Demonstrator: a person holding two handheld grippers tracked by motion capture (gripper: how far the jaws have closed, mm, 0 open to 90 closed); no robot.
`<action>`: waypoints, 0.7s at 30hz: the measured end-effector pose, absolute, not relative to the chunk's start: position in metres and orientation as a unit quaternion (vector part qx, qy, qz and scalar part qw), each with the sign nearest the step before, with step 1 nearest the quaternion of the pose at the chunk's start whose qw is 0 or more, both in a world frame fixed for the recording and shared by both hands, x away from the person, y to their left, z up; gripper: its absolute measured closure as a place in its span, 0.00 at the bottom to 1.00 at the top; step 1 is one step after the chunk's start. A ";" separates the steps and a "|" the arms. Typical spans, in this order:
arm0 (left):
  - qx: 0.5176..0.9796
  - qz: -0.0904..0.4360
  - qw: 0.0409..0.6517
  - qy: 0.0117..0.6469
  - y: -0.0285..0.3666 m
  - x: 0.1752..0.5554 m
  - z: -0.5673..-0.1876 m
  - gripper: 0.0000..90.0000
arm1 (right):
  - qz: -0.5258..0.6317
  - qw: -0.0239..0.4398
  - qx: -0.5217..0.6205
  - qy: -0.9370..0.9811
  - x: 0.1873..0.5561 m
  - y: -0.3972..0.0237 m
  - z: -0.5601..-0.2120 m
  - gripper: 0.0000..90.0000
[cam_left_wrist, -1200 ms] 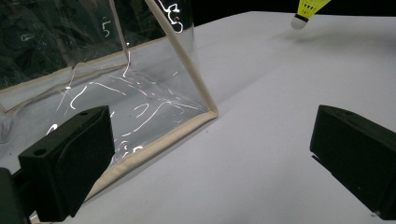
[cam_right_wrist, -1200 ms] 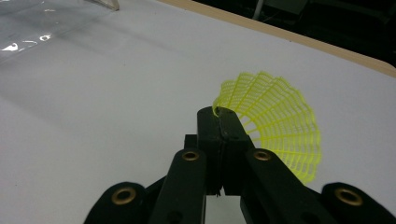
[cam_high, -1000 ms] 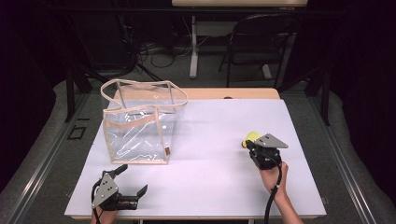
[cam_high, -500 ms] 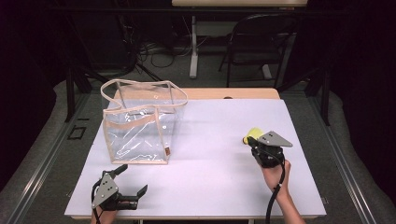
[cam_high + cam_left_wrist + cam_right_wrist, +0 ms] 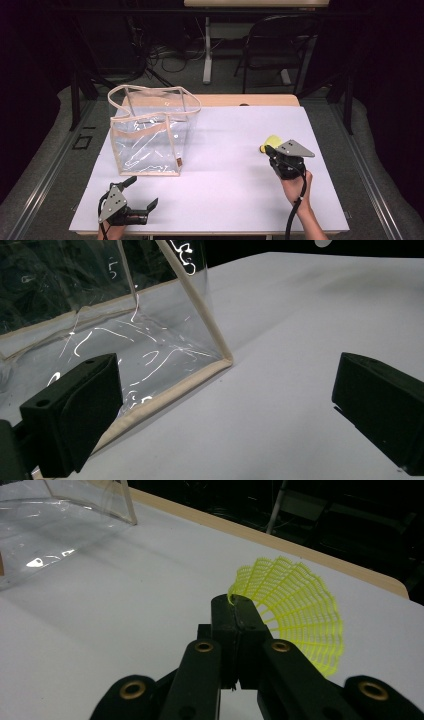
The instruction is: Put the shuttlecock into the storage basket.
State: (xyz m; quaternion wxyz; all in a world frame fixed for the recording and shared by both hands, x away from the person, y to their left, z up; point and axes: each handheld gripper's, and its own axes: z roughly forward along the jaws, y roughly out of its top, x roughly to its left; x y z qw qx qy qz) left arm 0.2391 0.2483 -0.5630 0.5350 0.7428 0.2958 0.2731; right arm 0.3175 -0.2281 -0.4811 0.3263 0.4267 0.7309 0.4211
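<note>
Right tongs (image 5: 239, 611) pinch the yellow shuttlecock (image 5: 295, 607) to carry it; left tongs (image 5: 225, 410) wait apart by the clear bag (image 5: 150, 131).

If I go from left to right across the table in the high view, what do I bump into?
Left claw near the front edge → clear plastic bag standing farther back → yellow shuttlecock → right claw, shut on the shuttlecock's edge.
</note>
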 end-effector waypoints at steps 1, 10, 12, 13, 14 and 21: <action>0.743 0.275 0.534 0.295 0.249 0.239 -0.563 0.00 | 0.421 0.328 0.426 0.731 0.318 -0.228 -0.481 1.00; 0.742 0.274 0.535 0.295 0.249 0.240 -0.563 0.00 | 0.419 0.331 0.422 0.733 0.316 -0.227 -0.476 1.00; 0.742 0.274 0.536 0.296 0.249 0.240 -0.563 0.00 | 0.419 0.333 0.420 0.733 0.315 -0.228 -0.474 1.00; 0.741 0.274 0.537 0.296 0.249 0.241 -0.563 0.00 | 0.419 0.333 0.419 0.733 0.315 -0.228 -0.473 1.00; 0.740 0.272 0.538 0.298 0.249 0.241 -0.563 0.00 | 0.420 0.334 0.419 0.733 0.315 -0.229 -0.472 1.00; 0.741 0.272 0.538 0.295 0.248 0.242 -0.563 0.00 | 0.420 0.337 0.416 0.733 0.314 -0.229 -0.467 1.00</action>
